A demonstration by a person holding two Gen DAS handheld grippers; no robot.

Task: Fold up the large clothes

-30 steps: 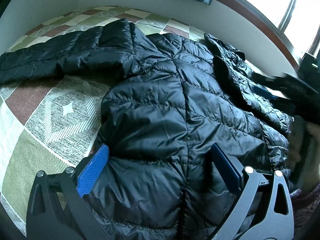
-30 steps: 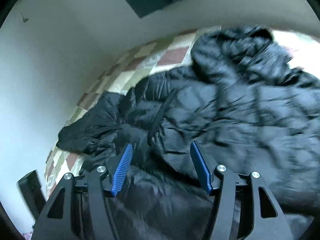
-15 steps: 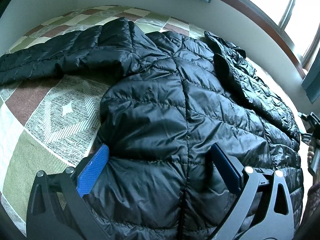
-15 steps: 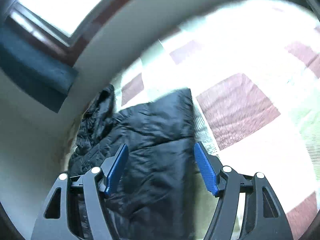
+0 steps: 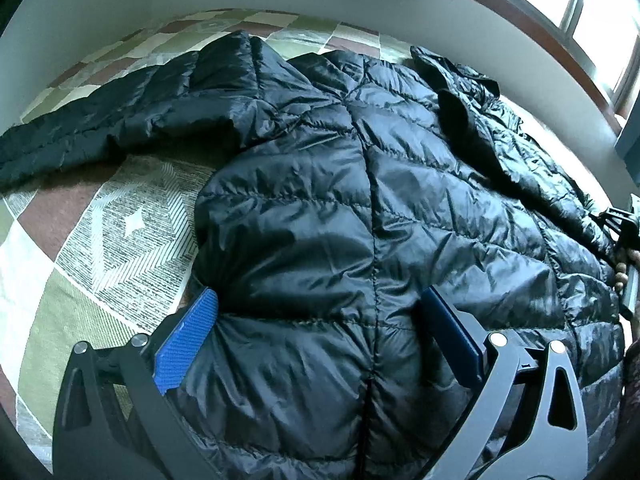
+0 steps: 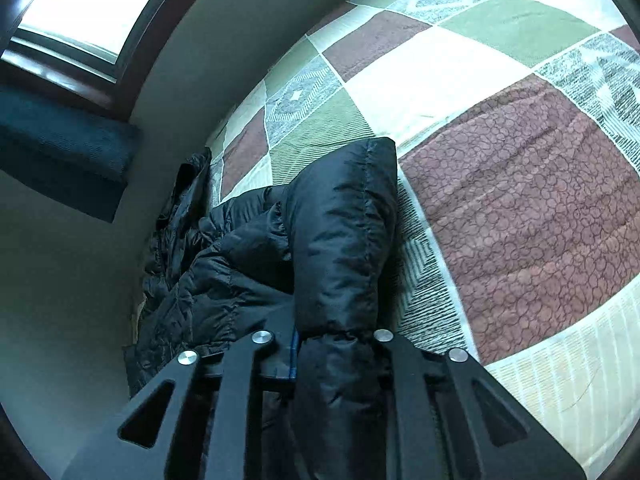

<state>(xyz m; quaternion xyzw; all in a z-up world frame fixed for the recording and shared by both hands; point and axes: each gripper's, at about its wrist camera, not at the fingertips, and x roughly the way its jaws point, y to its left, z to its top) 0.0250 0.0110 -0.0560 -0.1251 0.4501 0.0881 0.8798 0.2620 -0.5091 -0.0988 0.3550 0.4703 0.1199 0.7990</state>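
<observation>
1. Black, glossy quilted fabric fills most of both views: one puffer jacket, stitched into puffy horizontal channels with one vertical seam running down the middle, lies spread across the bed.
2. One sleeve stretches out flat to the left in the left wrist view; a second sleeve, a fat padded tube with a stitched cuff end, appears in the right wrist view.
3. One bedspread lies under the jacket, a patchwork of squares in maroon with a pebbled print, olive green, cream, and grey herringbone blocks with a white diamond at the centre.
4. The left gripper has its two fingers spread wide, resting down on the jacket's lower body, with a broad bulge of fabric rising between them. Its two blue pads are ribbed plastic; nothing is pinched.
5. The right gripper has its fingers pressed in against the second sleeve, clamping it just behind the cuff; the sleeve stands lifted above the bedspread.
6. One window with a dark wooden frame and a teal curtain sit along the pale wall.
7. No readable writing or brand mark shows on any item.
</observation>
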